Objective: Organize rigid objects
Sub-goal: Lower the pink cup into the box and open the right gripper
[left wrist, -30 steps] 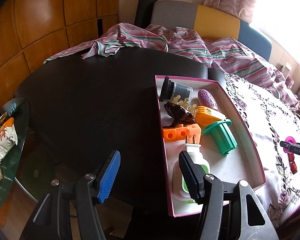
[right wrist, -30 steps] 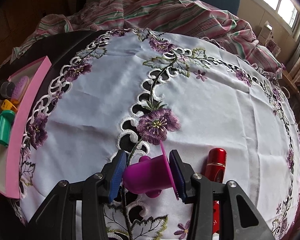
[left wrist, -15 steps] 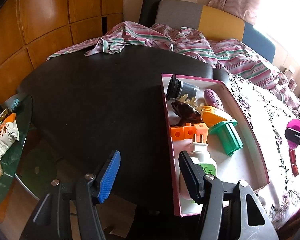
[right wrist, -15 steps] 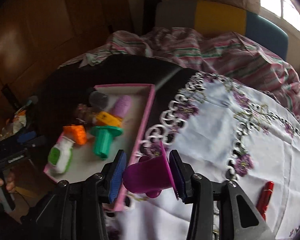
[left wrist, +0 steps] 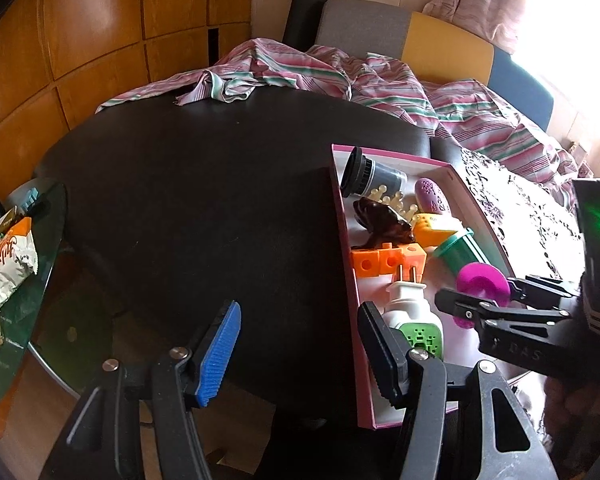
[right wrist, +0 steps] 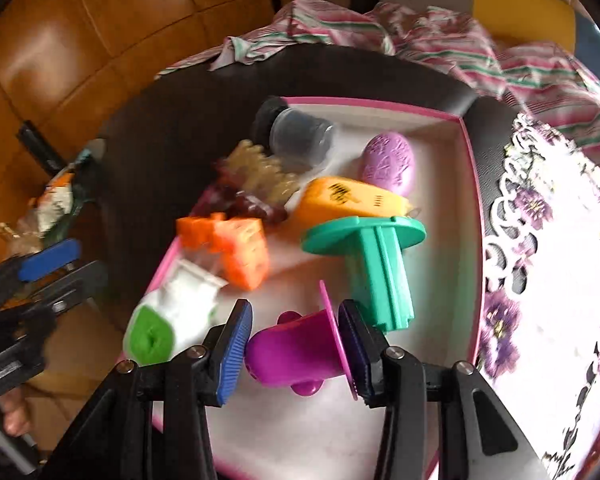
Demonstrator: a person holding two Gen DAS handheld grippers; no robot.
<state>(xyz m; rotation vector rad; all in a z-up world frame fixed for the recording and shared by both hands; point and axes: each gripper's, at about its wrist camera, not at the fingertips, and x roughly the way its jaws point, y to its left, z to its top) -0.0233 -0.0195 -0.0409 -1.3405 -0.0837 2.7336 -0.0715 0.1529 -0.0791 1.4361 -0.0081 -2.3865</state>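
Observation:
My right gripper point(right wrist: 296, 344) is shut on a magenta plastic plug point(right wrist: 296, 354) and holds it over the near end of the pink-rimmed white tray point(right wrist: 474, 184). It also shows in the left wrist view point(left wrist: 484, 298), with the plug point(left wrist: 482, 280) in it. The tray point(left wrist: 340, 216) holds a green plug point(right wrist: 376, 264), orange blocks point(right wrist: 236, 248), a yellow piece point(right wrist: 348, 200), a purple oval point(right wrist: 388, 162), a dark cup point(right wrist: 296, 132) and a white-green adapter point(right wrist: 168, 316). My left gripper point(left wrist: 300, 344) is open and empty, low over the black table beside the tray's left rim.
A black round table point(left wrist: 204, 184) carries the tray. A white embroidered cloth point(right wrist: 560, 248) covers the surface to the right. A striped garment point(left wrist: 340, 76) lies at the back. A glass side table with snack bags point(left wrist: 12, 256) stands at the left.
My right gripper carried the magenta plug leftward from the embroidered cloth to over the tray. The left gripper stayed open and nearly still.

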